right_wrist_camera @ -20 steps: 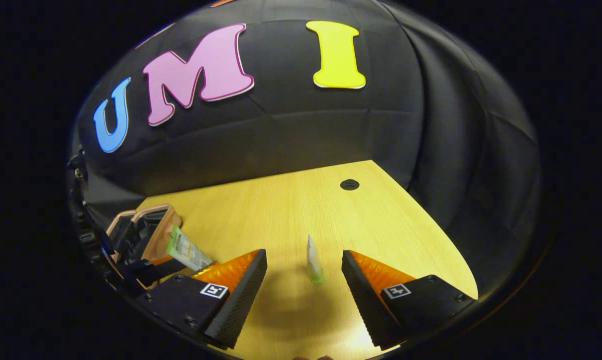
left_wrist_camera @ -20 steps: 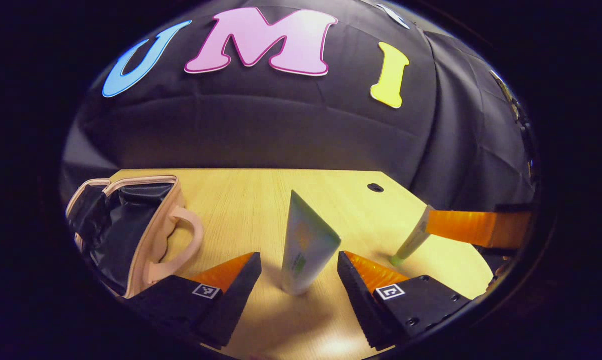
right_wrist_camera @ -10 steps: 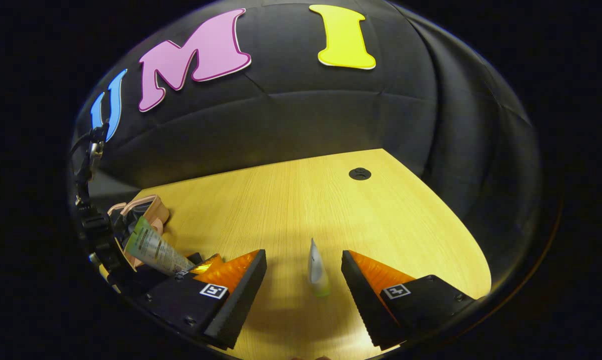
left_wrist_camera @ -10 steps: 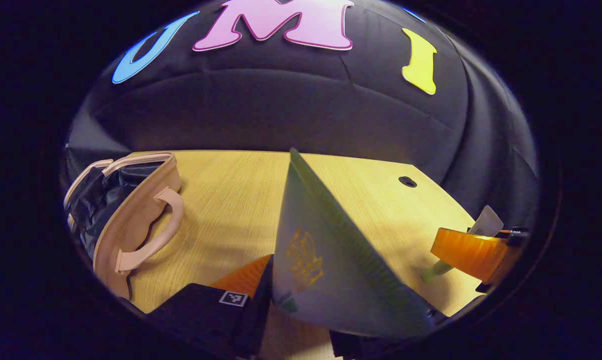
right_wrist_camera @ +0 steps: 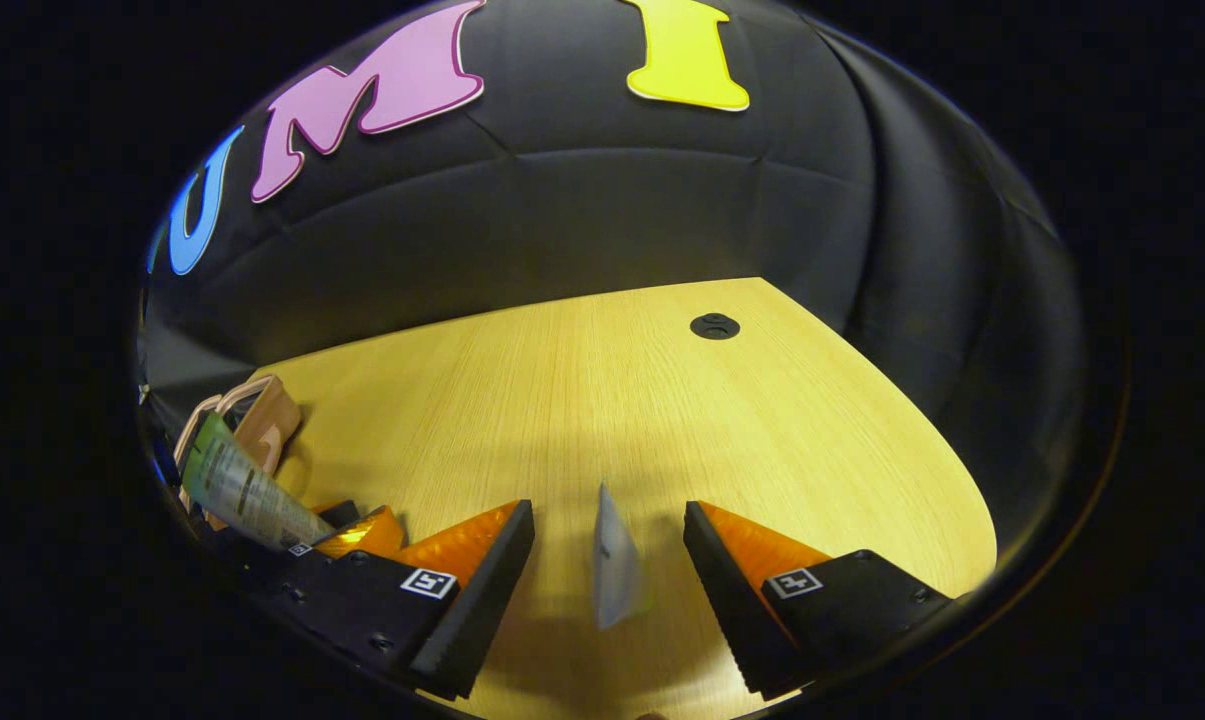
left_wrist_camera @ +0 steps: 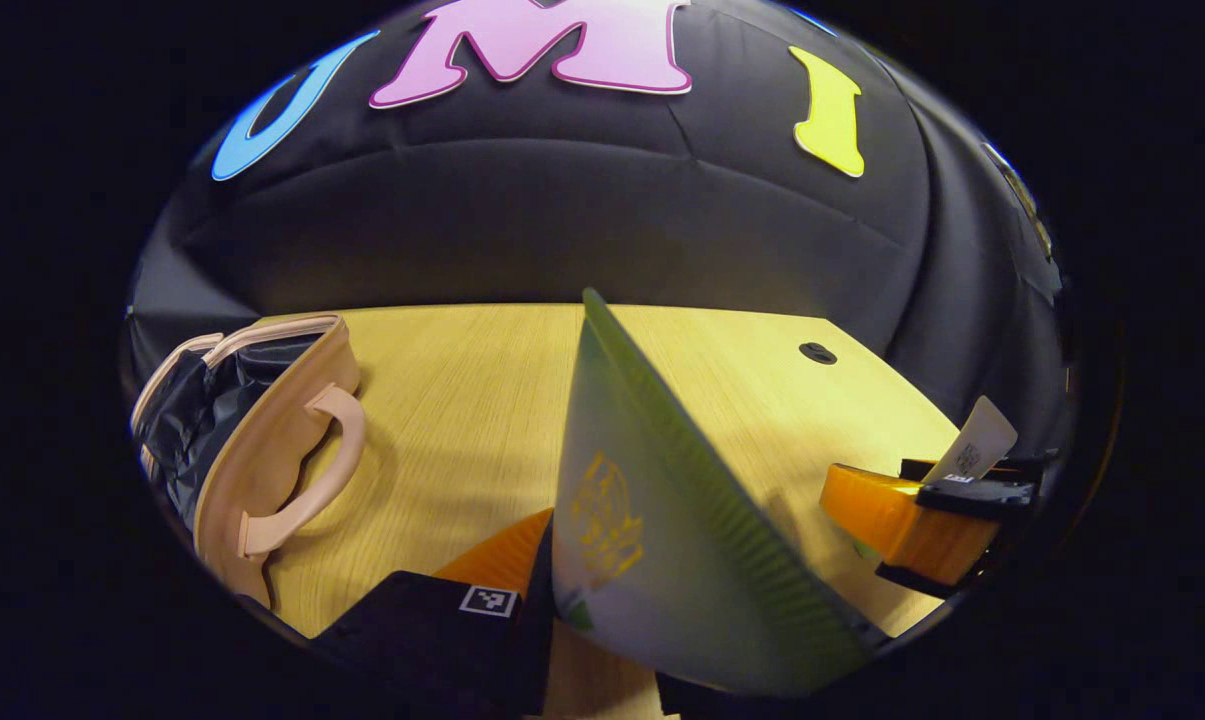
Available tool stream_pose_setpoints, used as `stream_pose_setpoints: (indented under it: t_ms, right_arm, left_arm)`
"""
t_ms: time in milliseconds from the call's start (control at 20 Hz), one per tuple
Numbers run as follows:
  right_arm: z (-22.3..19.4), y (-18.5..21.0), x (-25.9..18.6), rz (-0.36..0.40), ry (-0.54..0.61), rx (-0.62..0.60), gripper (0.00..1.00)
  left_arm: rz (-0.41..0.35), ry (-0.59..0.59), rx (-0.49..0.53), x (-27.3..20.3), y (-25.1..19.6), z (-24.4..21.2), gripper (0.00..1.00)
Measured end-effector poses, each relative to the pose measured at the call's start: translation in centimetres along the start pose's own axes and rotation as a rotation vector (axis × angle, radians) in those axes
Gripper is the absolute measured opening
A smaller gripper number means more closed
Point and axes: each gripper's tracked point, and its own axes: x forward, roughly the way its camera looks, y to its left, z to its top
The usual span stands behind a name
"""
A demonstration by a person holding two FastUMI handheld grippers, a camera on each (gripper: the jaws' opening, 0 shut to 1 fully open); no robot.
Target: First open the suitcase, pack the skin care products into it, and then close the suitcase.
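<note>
While the left gripper (left_wrist_camera: 602,640) grips a large green-and-white tube (left_wrist_camera: 652,540) between its 2 fingers, the tube rises close before the left gripper view, its crimped end uppermost. The open suitcase (left_wrist_camera: 262,440), beige with a dark lining and a curved handle (left_wrist_camera: 307,465), lies on the wooden table (left_wrist_camera: 462,400) to the left. In the right gripper view, the right gripper (right_wrist_camera: 609,580) stands wide, its 2 fingers either side of a small white tube (right_wrist_camera: 615,560) without touching it. That tube stands on its green cap on the table. A cable hole (right_wrist_camera: 714,325) marks the table's far side.
</note>
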Motion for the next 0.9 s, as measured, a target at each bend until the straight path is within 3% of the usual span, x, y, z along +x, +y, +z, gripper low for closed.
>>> stream_pose_setpoints:
  t_ms: [50, 100, 250, 300, 400, 500, 550, 600, 900]
  right_arm:
    - [-0.1, 0.3, 0.1, 0.015, 0.006, -0.005, 0.95]
    - [-0.4, 0.3, 0.4, 0.014, 0.016, -0.014, 0.84]
    - [-1.5, 0.5, 0.4, 0.015, 0.077, -0.001, 0.3]
    - [-1.6, 0.8, -0.1, 0.037, 0.09, 0.021, 0.32]
    - [-2.0, 1.9, -1.0, 0.093, 0.116, 0.038, 0.21]
    - [-0.8, 1.7, -2.1, 0.098, 0.074, -0.026, 0.27]
    - [-0.2, 1.8, -2.8, 0.103, 0.057, -0.055, 0.18]
    - [0.3, 2.0, -3.4, 0.106, 0.046, -0.079, 0.26]
    - [2.2, 3.2, -9.5, 0.128, -0.002, -0.125, 0.26]
  left_arm:
    - [-0.003, 0.001, 0.001, 0.0, 0.0, 0.0, 0.48]
    - [-0.005, 0.001, 0.001, 0.0, -0.1, 0.1, 0.48]
    - [-0.002, -0.002, 0.0, 0.1, 0.0, 0.1, 0.48]
    - [-0.002, -0.004, -0.003, 0.1, -0.1, 0.1, 0.48]
    - [-0.008, -0.018, 0.003, 0.0, -0.1, 0.2, 0.47]
    - [-0.019, -0.022, 0.019, -0.1, -0.2, 0.1, 0.47]
    - [-0.03, -0.022, 0.015, -0.2, -0.3, 0.0, 0.48]
    - [-0.045, -0.029, 0.002, -0.5, -0.4, 0.1, 0.47]
    - [-0.052, -0.123, -0.056, -6.6, 2.5, 4.4, 0.47]
